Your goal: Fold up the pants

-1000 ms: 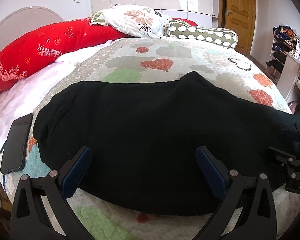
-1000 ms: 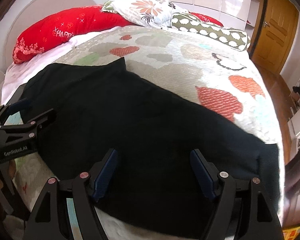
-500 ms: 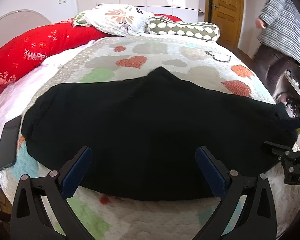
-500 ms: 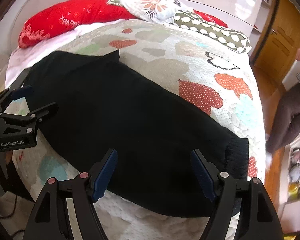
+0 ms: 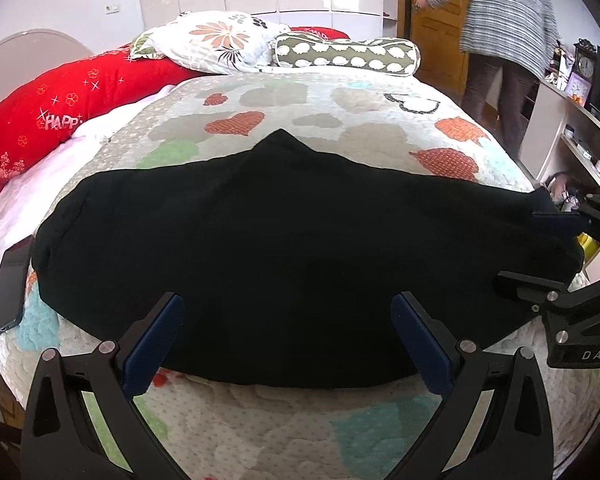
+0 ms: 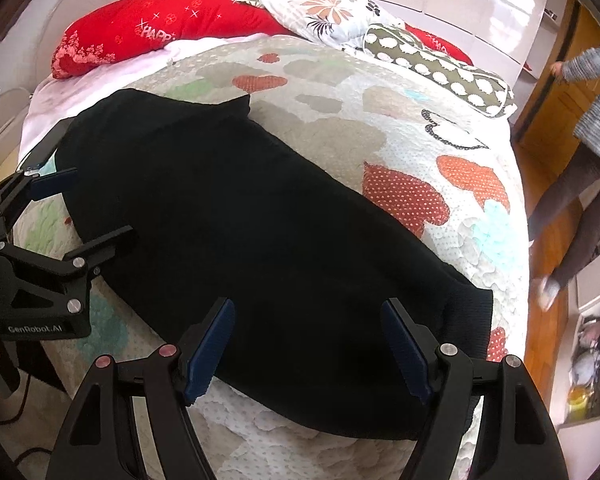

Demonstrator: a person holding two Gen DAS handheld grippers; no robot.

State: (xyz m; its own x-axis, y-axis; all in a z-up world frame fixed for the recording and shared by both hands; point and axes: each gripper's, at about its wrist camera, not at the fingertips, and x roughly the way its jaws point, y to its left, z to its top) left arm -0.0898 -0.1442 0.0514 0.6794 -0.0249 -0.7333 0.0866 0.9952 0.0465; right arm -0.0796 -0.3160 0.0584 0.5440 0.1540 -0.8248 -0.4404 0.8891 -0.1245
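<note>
Black pants lie flat across the near part of a quilted bed, folded lengthwise, with a pointed crotch corner toward the pillows. They also show in the right wrist view, ribbed cuff end at right. My left gripper is open and empty above the pants' near edge. My right gripper is open and empty above the cuff end; it also shows at the right edge of the left wrist view. The left gripper shows at the left of the right wrist view.
A black phone lies at the bed's left edge beside the pants. A red pillow, a floral pillow and a green bolster lie at the head. A person stands by the door at right, next to shelves.
Both grippers have pulled back and up from the pants, so more of the quilt's near edge shows. A person has walked into view by the door.
</note>
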